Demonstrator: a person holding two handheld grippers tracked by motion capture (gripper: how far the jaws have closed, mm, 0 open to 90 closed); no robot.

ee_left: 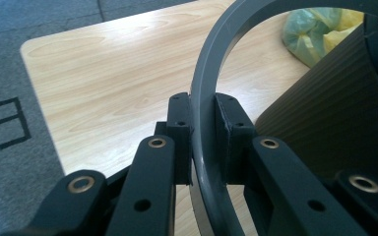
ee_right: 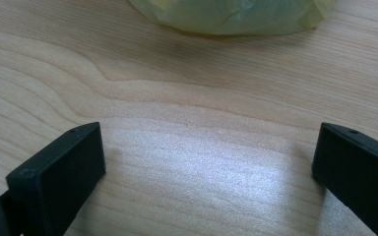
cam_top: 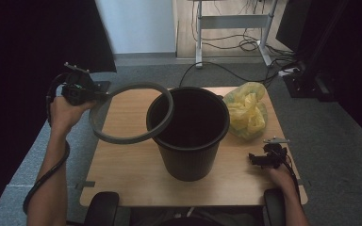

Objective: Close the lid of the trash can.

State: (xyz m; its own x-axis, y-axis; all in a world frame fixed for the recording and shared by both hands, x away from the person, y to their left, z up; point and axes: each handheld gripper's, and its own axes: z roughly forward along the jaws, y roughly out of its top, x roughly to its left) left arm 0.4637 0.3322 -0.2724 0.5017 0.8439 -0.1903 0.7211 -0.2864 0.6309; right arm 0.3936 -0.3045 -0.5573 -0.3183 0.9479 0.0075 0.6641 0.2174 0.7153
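Note:
A black waste bin point(cam_top: 188, 136) stands upright in the middle of the wooden table point(cam_top: 122, 179). My left gripper point(cam_top: 101, 95) is shut on a grey plastic ring point(cam_top: 132, 113), held tilted at the bin's left, with the ring's right side resting against the bin rim. In the left gripper view the ring point(ee_left: 211, 83) runs between the two pads point(ee_left: 179, 120), which press on it. My right gripper point(cam_top: 254, 159) rests on the table at the right front, pointing left; its fingers point(ee_right: 59, 169) stand wide apart with bare wood between them. A crumpled yellow plastic bag point(cam_top: 247, 110) lies right of the bin.
The bag point(ee_right: 231, 14) lies just ahead of my right gripper. Grey carpet surrounds the table, with a taped mark point(ee_left: 7, 123) on it at the left. A desk frame point(cam_top: 231, 23) and loose cables point(cam_top: 245, 47) stand at the back. Dark curtains flank both sides.

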